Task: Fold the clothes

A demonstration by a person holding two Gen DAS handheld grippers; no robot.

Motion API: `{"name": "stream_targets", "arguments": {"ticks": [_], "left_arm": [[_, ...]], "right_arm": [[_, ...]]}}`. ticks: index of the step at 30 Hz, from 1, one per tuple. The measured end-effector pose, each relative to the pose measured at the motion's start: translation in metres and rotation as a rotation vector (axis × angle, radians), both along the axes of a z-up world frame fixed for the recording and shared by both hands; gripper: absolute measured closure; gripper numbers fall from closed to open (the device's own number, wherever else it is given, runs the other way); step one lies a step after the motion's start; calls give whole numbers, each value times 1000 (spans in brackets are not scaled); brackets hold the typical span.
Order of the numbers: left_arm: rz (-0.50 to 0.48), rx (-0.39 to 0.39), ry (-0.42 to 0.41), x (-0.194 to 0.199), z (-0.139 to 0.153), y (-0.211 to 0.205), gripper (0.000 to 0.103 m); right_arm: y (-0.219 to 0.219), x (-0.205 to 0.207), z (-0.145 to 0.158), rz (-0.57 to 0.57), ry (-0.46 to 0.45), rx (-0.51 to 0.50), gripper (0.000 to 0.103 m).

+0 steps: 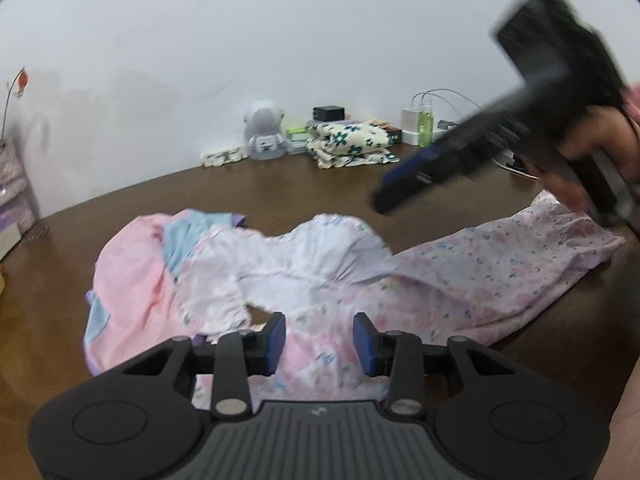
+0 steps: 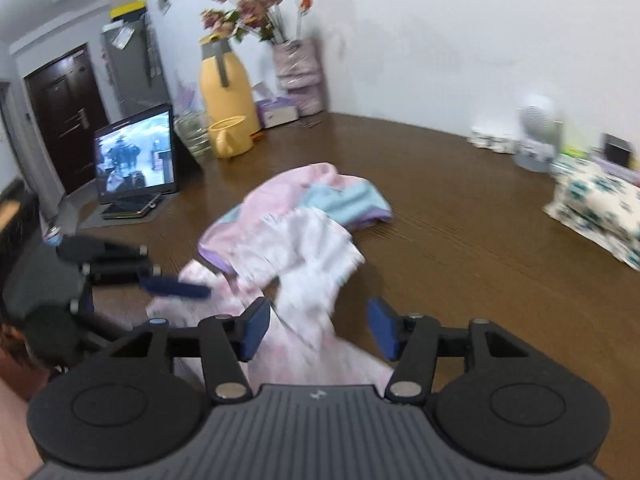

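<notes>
A pink floral garment [image 1: 460, 276] lies spread across the brown table [image 1: 300, 192], its white gathered part [image 1: 304, 256] crumpled in the middle. It also shows in the right wrist view [image 2: 304, 264]. A pink, blue and purple garment [image 1: 132, 272] lies bunched at its left end, and shows in the right wrist view [image 2: 320, 196]. My left gripper [image 1: 319, 340] is open and empty just above the floral cloth. My right gripper [image 2: 320, 330] is open and empty above the cloth; in the left wrist view [image 1: 404, 188] it hovers at the right, blurred. My left gripper also shows in the right wrist view [image 2: 176, 286].
A folded cream floral cloth [image 1: 348, 142] lies at the back by the wall, beside a small white robot figure [image 1: 264, 130] and chargers [image 1: 418, 126]. A tablet [image 2: 134, 158], yellow flask [image 2: 228, 84], yellow cup [image 2: 230, 136] and flower vase [image 2: 298, 76] stand at the far left end.
</notes>
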State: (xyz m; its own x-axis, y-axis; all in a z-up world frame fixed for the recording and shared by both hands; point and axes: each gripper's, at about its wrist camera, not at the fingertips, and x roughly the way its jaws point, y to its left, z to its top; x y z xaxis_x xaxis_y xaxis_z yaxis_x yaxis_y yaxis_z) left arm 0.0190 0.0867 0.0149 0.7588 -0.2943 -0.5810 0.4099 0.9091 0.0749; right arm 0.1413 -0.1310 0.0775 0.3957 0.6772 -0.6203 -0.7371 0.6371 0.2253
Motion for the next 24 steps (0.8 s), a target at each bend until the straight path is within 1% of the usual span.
{"name": "stream_targets", "arguments": {"ticks": [3,4,5,6,7,10,16,18,20,21,22,23,24], "left_arm": [[28,19,19,1,-7,12,72],[38,25,29,2,-10,15,72],[42,33,40,4,-14,17,72],[46,42,51,5,-17,19,72],[50,50,62,7,-20,20,72],[34,42,92,10,-27,24,73],[24,14,106,12,-30,28,73],[24,4,111,13,-30,28,73],[21,-1,114,13,-30,28,73],[19,-2,114,13,-29,28,73],[17,-1,115,14,-29,28,73],[19,-2,116,14,-29,28,74],[20,-4,117,14,-29,28,74]], "right_arm": [[29,32,3,15,70,-5,42],[38,43,2,14,100,-4,38],[46,54,-2,2,136,-2,34],[53,65,-7,-10,170,-1,34],[60,74,-13,-19,197,-2,34],[78,92,-30,-27,250,-19,34],[97,106,-54,-4,329,-26,35],[100,109,-58,7,349,-18,39],[101,112,-61,13,369,-3,47],[101,113,-62,17,375,3,49],[101,114,-63,20,381,9,58],[102,114,-64,25,387,16,69],[102,114,-64,30,389,25,76]]}}
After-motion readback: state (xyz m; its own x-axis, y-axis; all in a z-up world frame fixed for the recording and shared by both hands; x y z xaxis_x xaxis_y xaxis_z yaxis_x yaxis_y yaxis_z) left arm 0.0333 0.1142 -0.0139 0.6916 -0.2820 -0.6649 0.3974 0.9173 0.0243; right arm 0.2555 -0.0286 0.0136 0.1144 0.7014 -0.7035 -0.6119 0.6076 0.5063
